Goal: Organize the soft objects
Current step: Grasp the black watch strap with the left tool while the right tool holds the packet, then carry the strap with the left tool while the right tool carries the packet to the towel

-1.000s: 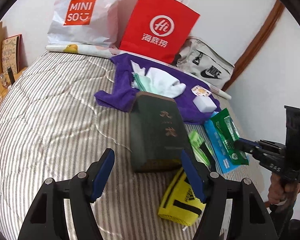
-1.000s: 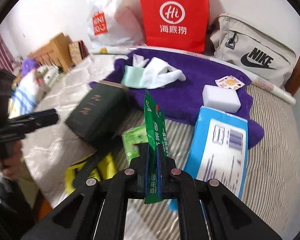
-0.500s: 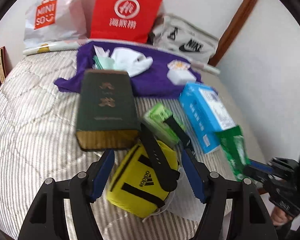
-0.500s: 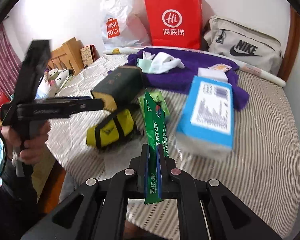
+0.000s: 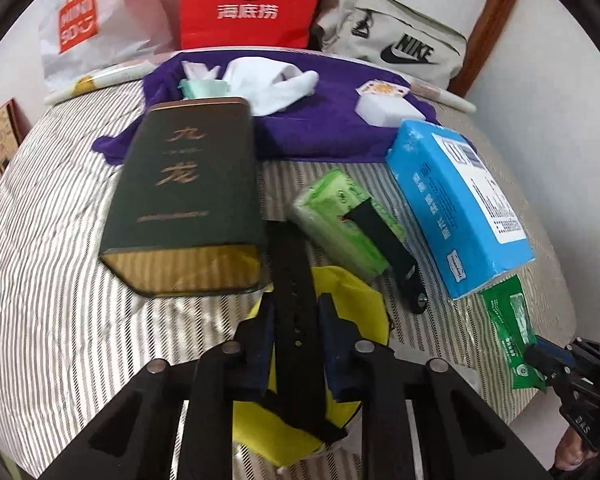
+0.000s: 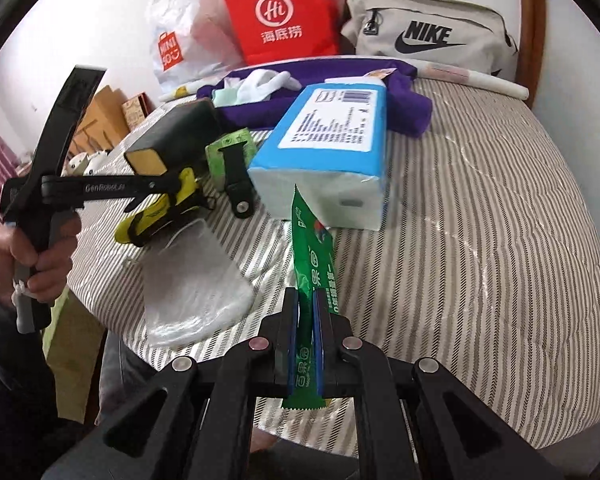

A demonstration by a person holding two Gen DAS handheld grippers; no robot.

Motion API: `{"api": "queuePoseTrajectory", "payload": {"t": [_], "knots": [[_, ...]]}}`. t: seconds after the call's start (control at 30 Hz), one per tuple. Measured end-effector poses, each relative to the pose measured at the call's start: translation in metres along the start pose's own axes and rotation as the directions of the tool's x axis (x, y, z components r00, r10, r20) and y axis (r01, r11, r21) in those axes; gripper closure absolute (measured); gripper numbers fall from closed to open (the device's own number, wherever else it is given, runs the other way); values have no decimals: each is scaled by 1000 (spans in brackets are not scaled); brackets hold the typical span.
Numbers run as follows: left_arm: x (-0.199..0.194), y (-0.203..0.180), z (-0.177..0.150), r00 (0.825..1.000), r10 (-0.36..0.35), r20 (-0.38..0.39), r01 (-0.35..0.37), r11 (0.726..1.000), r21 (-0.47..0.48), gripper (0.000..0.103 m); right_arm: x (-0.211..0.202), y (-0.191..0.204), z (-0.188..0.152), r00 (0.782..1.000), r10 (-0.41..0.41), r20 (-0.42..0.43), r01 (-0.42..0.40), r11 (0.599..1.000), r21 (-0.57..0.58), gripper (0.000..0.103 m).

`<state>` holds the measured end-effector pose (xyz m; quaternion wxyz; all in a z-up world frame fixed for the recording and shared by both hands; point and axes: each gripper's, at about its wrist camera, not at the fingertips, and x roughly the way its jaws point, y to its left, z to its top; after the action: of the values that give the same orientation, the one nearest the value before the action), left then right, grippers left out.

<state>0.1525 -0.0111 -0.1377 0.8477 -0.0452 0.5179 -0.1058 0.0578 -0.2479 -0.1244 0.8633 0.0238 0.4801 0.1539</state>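
Yellow pouch (image 5: 336, 360): a soft yellow bag with a black strap (image 5: 296, 312), found at the near edge of the bed (image 5: 40, 280); a clear plastic bag (image 6: 196, 280) is seen just beside it in the right wrist view.
Left claw (image 5: 296, 320): clenched on the black strap, which is pinched between both fingers above the pouch.
Right claw (image 6: 305, 340): clenched on a green sachet (image 6: 310, 280), held upright on its edge over the near part of the bed.
Green sachet, left wrist view: seen at the near right, beyond the blue pack's near corner.
Dark green box (image 5: 188, 200): laid flat left of centre, its gold end facing near.
Light green tissue packet (image 5: 340, 220): placed between the box and the blue tissue pack (image 5: 456, 208); a second strap end (image 5: 388, 252) is draped over it.
Purple cloth (image 5: 320, 120): spread at the far side, with white socks (image 5: 276, 84) and a white block (image 5: 388, 108) on it.
Far wall: a red paper bag (image 5: 252, 0), a white shopping bag (image 5: 100, 20) and a beige Nike bag (image 5: 400, 48) are lined up.
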Motion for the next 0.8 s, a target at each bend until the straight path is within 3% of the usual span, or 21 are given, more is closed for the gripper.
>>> {"api": "queuePoseTrajectory", "payload": {"t": [0.2,0.43,0.53,0.73,0.8], "knots": [[-17,6,-12,1000,-28,14,28,999,17,84,5,-2,2,1000,-14,0,14,1000,-9,94],[1,6,-12,999,-16,-34,17,999,40,84,14,-4,6,998,-57,-19,57,998,-11,91],[5,5,-9,1000,3,-29,-2,998,59,79,24,-7,8,994,-100,-45,100,995,-8,91],[13,2,0,999,29,-32,-26,997,78,65,38,-11,10,994,-84,-65,85,996,19,91],[15,0,2,999,34,-22,-32,995,90,65,39,-10,11,994,-86,-63,87,996,18,90]]}}
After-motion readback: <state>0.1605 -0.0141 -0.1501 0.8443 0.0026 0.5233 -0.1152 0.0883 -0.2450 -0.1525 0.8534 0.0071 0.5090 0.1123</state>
